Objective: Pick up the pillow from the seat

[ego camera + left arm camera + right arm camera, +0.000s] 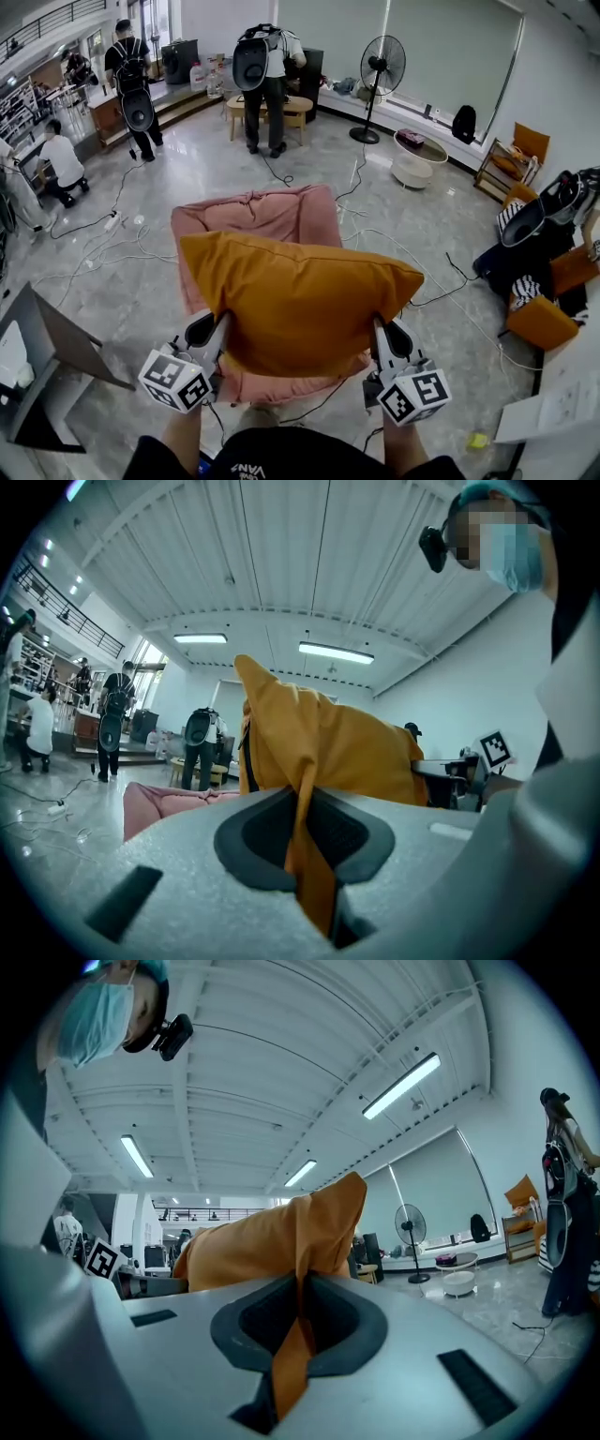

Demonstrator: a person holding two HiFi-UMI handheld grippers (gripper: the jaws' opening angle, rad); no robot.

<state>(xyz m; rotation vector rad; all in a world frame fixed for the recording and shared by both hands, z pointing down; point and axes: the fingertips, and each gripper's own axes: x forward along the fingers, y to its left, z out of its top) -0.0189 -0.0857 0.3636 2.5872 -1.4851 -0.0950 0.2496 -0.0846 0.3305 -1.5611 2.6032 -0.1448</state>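
The head view alone took in the grey floor [141, 281] with its loose cables, the pink seat [253, 217] at centre and a standing fan [382, 66] at one o'clock. The gripper views looked level instead and showed the ribbed ceiling [281, 564], which the head view missed. The pillow [300, 300] hung over the seat's front, stretched between the two tools at seven and five o'clock. It was mustard orange, plump and creased, with pointed upper corners. The left gripper [216, 330] was clenched on the pillow's left edge and the right gripper [380, 333] on its right edge. Each gripper view showed a thin fold of orange cloth pinched between dark pads [272, 832].
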